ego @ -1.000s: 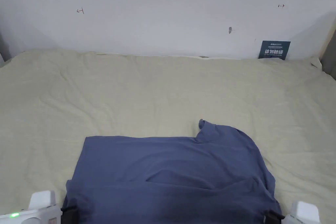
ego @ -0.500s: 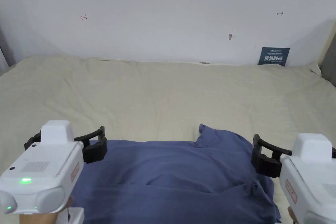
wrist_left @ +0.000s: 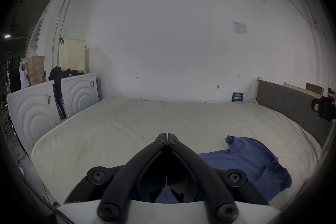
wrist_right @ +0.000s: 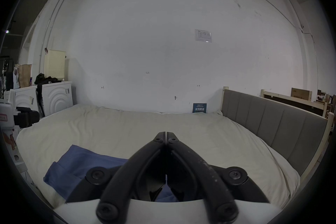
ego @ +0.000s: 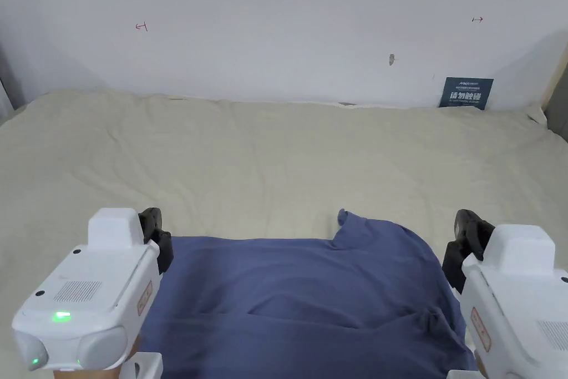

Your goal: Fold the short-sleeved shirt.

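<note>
Holding our left gripper (ego: 157, 236) and right gripper (ego: 465, 241) empty, jaws pressed together, we flank the crumpled blue cotton short-sleeved shirt (ego: 299, 297). It lies between them on the cream bedsheet (ego: 277, 163), long axis left to right, about equally near both, beneath a white wall (ego: 277, 36).

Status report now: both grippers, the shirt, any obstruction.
Left gripper shut, empty; right gripper shut, empty. Blue shirt partly folded on the bed, a gripper at each side. No obstruction seen.
</note>
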The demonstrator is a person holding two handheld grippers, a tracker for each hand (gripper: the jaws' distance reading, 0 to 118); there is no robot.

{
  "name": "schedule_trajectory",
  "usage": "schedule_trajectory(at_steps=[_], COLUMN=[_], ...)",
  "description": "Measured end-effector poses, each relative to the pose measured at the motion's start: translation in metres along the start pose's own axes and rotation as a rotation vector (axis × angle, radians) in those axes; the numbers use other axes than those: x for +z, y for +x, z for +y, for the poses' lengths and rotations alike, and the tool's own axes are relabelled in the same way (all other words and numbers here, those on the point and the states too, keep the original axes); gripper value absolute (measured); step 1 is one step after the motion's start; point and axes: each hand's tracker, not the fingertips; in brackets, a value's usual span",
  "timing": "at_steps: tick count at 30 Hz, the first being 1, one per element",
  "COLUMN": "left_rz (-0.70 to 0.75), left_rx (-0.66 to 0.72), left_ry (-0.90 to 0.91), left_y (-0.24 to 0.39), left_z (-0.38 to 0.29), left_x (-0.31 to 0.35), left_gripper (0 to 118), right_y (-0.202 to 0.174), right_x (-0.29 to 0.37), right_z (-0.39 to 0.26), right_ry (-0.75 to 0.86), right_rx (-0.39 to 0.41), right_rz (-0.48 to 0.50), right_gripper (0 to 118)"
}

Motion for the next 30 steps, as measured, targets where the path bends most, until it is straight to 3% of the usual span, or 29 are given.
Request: schedule_trajectory(at_steps=[8, 9, 17, 18, 20, 21, 22, 24, 26, 30], left_rz=[0.01, 0.006, 0.019, 0.015, 0.031, 0.033, 0.044, 0.044, 0.054, 0.072], left_rx=[-0.037, -0.036, 0.081, 0.093, 0.148, 0.166, 0.182, 0.177, 0.148, 0.11], left_ry=[-0.103, -0.138, -0.426, -0.471, -0.53, -0.573, -0.606, -0.692, -0.709, -0.766], left_y=[-0.029, -0.036, -0.087, -0.093, -0.101, -0.105, -0.109, -0.108, -0.106, -0.109], left_z=[0.008, 0.009, -0.017, -0.023, -0.034, -0.04, -0.047, -0.059, -0.07, -0.099], left_x=[-0.079, -0.095, -0.232, -0.248, -0.269, -0.282, -0.293, -0.304, -0.312, -0.331], left_gripper=[0, 0, 1, 5, 60, 87, 113, 117, 116, 98], right_y=[-0.008, -0.02, -0.025, -0.025, -0.024, -0.023, -0.022, -0.02, -0.018, -0.013], right_x=[-0.016, -0.046, -0.061, -0.061, -0.062, -0.112, -0.123, -0.122, -0.163, -0.175], right_z=[0.007, 0.018, 0.02, 0.02, 0.019, 0.009, 0.006, 0.004, -0.01, -0.02], right_ry=[-0.015, -0.017, -0.057, -0.064, -0.083, -0.09, -0.097, -0.116, -0.131, -0.17], right_rx=[0.015, 0.02, 0.042, 0.044, 0.047, 0.049, 0.052, 0.056, 0.053, 0.05], right_rz=[0.018, 0.02, 0.025, 0.023, 0.018, 0.015, 0.011, 0.001, -0.007, -0.026], right_gripper=[2, 2, 2, 2, 2, 2, 2, 2, 2, 2])
